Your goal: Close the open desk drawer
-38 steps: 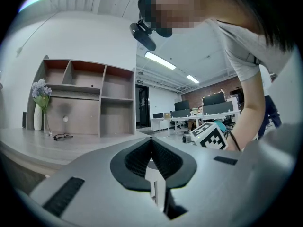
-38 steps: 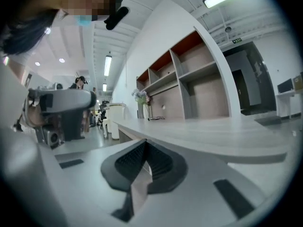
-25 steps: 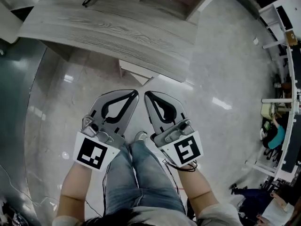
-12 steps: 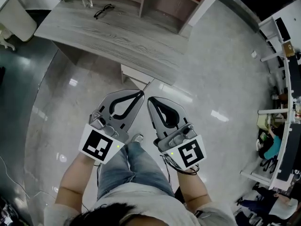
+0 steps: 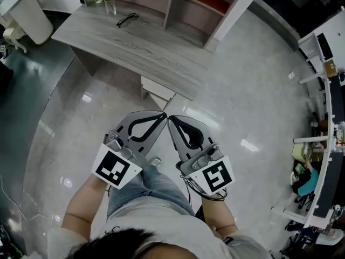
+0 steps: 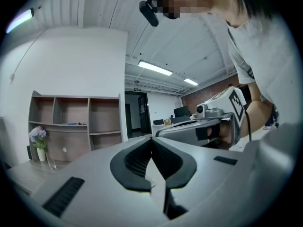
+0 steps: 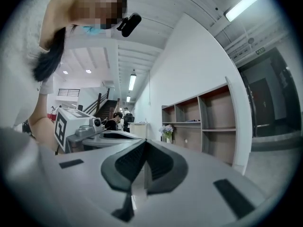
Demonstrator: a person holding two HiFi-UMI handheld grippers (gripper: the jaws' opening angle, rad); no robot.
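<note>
The worktop point(image 5: 135, 45) sits farther off than before. Its open drawer point(image 5: 158, 88) juts from under the near edge, apart from the left hand-held gripper point(image 5: 163, 115) and right hand-held gripper point(image 5: 170, 119), both pressed together, empty.

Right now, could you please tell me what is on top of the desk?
A pair of glasses and a vase of flowers sit on the desk. The drawer below sticks out, but its inside cannot be seen.

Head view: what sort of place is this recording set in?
Probably an open-plan office: a grey wood-grain desk with glasses on it, open shelving behind it, and further workstations at the right edge, where a person sits.
</note>
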